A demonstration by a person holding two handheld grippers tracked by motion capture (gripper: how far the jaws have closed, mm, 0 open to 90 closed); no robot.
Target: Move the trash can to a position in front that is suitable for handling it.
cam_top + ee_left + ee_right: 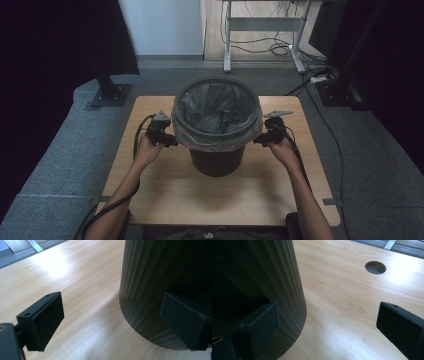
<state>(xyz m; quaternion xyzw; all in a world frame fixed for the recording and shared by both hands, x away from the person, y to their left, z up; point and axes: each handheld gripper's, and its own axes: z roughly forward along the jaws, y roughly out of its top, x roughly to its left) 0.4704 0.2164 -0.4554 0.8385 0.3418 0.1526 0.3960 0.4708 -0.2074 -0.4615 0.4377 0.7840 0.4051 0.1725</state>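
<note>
A dark ribbed waste bin stands in the middle of a wooden table. A clear plastic bag liner is folded over its grey rim. My left gripper is held against the bin's left side, just under the rim, and it is open. My right gripper mirrors it on the bin's right side, also open. In the left gripper view the ribbed wall sits at the right, beside one pad. In the right gripper view the wall stands at the left, by the left pad.
The table has a round cable hole at its right side. A second desk frame with loose cables stands behind on the carpet. A dark stand base sits at the table's far left corner.
</note>
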